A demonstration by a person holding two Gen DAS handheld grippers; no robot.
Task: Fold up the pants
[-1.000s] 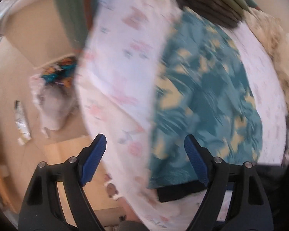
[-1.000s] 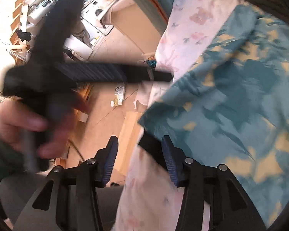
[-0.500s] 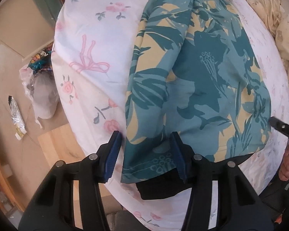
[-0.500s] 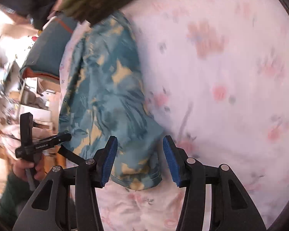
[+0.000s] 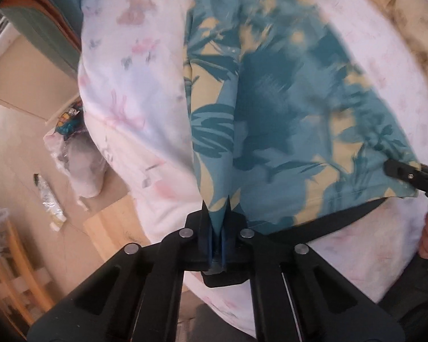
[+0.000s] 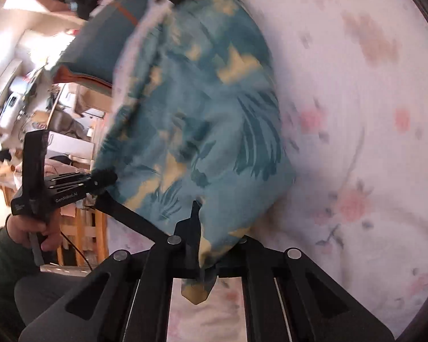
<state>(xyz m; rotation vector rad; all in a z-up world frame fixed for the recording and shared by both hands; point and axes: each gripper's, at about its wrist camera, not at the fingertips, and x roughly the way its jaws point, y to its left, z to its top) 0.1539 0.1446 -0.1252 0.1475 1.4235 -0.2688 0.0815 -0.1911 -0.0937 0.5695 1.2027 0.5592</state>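
The pants (image 5: pixel 285 108) are teal with a yellow leaf print and a black waistband (image 5: pixel 336 222). They lie on a white floral bedsheet (image 5: pixel 134 91). My left gripper (image 5: pixel 218 245) is shut on their near left corner. My right gripper (image 6: pixel 204 259) is shut on the other near corner, and the cloth (image 6: pixel 197 131) bunches up above it. The right gripper also shows at the right edge of the left wrist view (image 5: pixel 413 176). The left gripper also shows in the right wrist view (image 6: pixel 100 179), pinching the far corner.
The bed's edge drops to a tan floor (image 5: pixel 20 148) on the left, with a plastic bag (image 5: pixel 77 148) and a wrapper (image 5: pixel 48 196) on it. A wooden board (image 5: pixel 114 228) lies below the edge. A beige blanket (image 5: pixel 408 28) lies at the far right.
Both grippers have closed on the near corners of the pants; half a second ago both stood open around the hem. The cloth now pulls taut between them.
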